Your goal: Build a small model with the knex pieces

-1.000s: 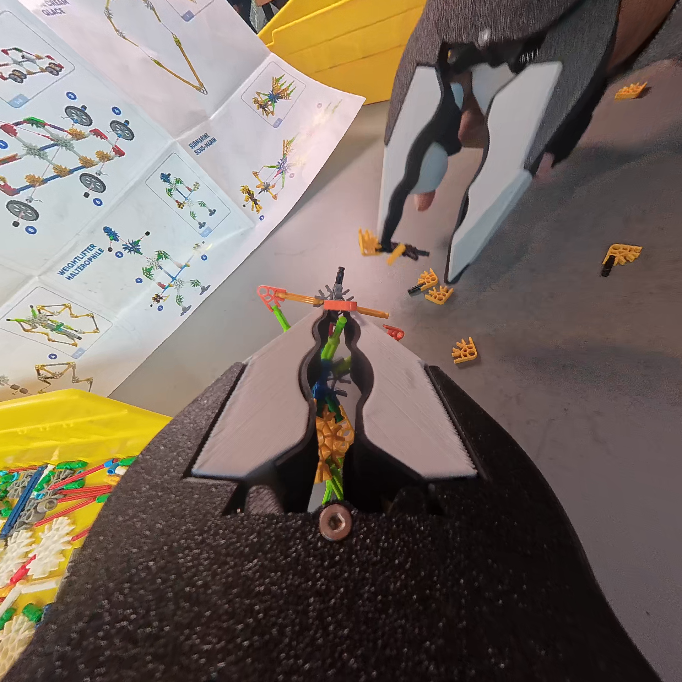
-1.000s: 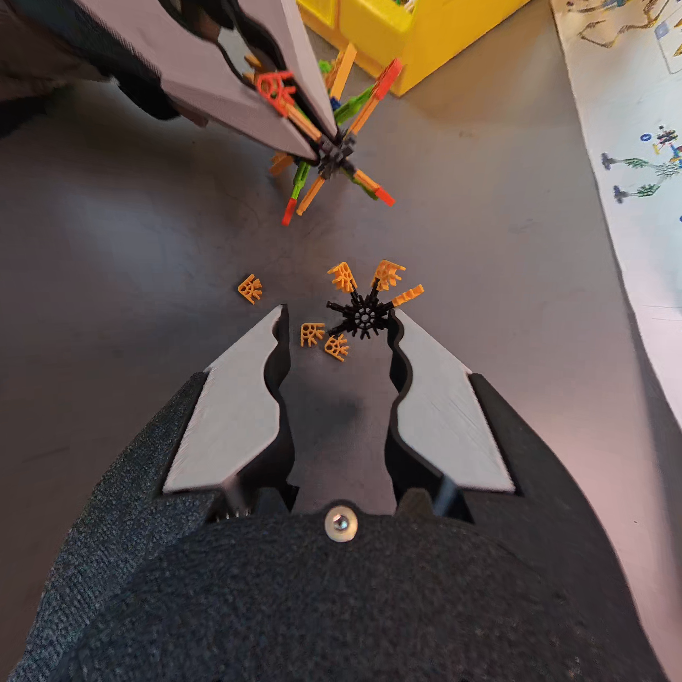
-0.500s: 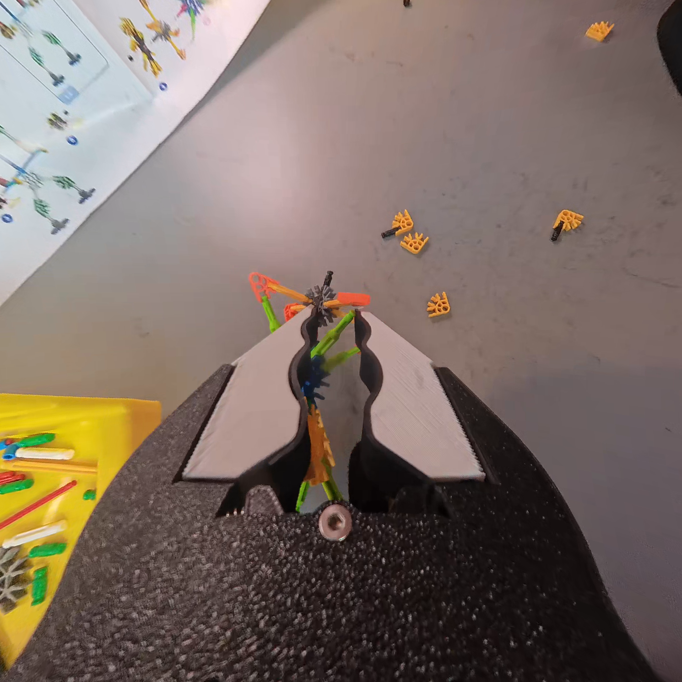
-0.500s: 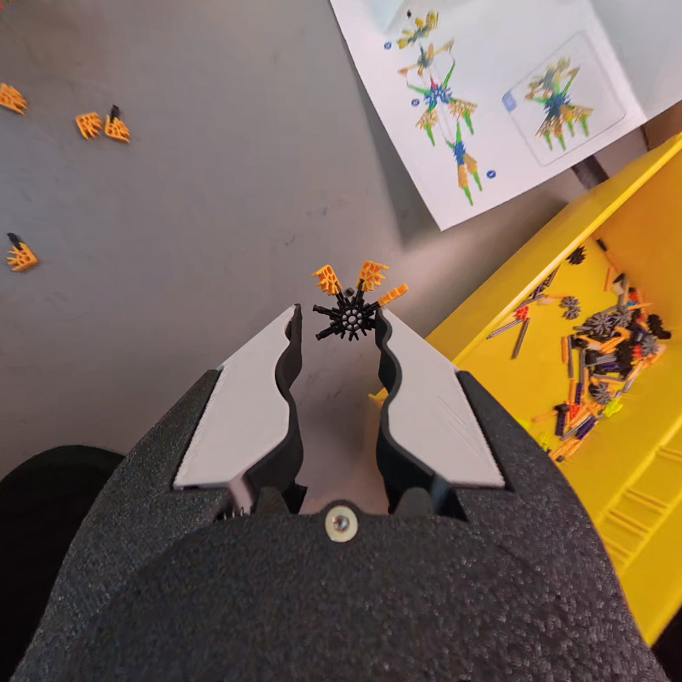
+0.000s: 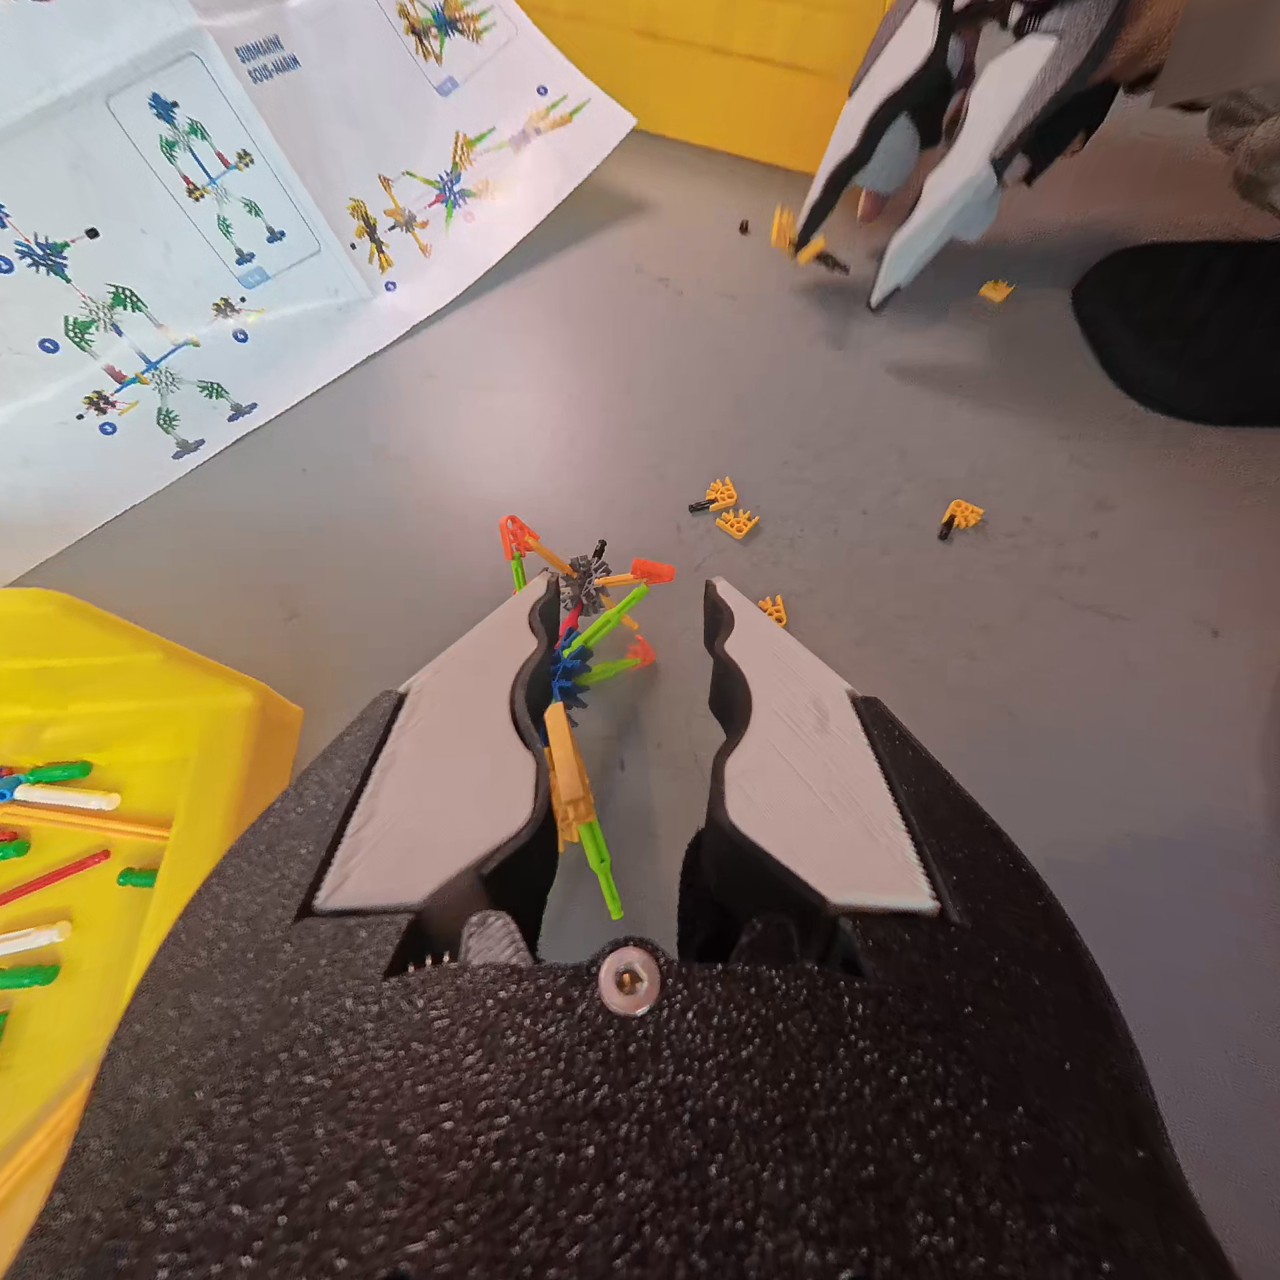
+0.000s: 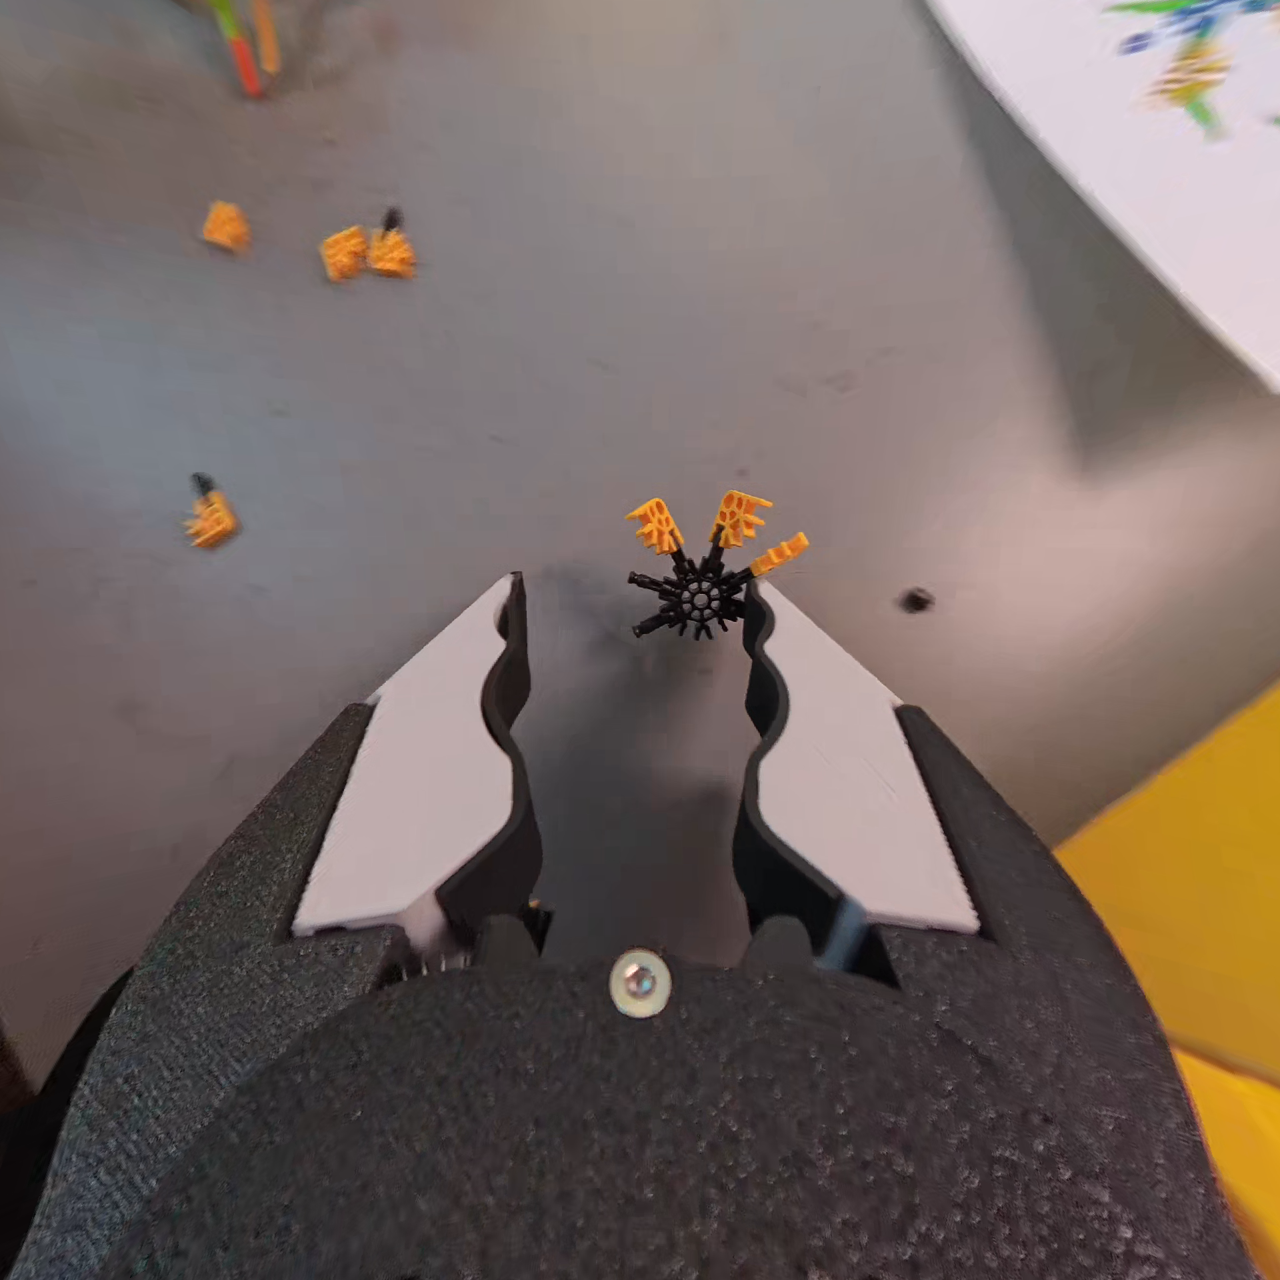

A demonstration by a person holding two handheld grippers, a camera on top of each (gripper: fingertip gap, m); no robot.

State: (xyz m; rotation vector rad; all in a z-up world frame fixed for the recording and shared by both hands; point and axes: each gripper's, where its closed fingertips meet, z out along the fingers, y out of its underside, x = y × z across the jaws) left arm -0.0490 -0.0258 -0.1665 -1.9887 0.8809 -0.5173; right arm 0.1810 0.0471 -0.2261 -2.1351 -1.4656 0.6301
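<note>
The left gripper (image 5: 632, 589) now stands with its jaws spread wide, where half a second ago they were pinched on the multicoloured rod-and-connector model (image 5: 580, 665); the model leans against the inner face of the left finger (image 5: 443, 762) and is clear of the other, so it looks released onto the grey tabletop (image 5: 485, 443) rather than gripped. Just beside its tip lie loose orange connectors (image 5: 735, 521), farther off an instruction sheet (image 5: 208, 208) and a yellow parts bin (image 5: 104, 727). The right gripper (image 6: 634, 589) is also open; a black snowflake connector with three orange pieces (image 6: 703, 596) touches its right fingertip (image 6: 762, 602) only, as it did before, and whether it is stuck there or resting on the table, I cannot tell.
</note>
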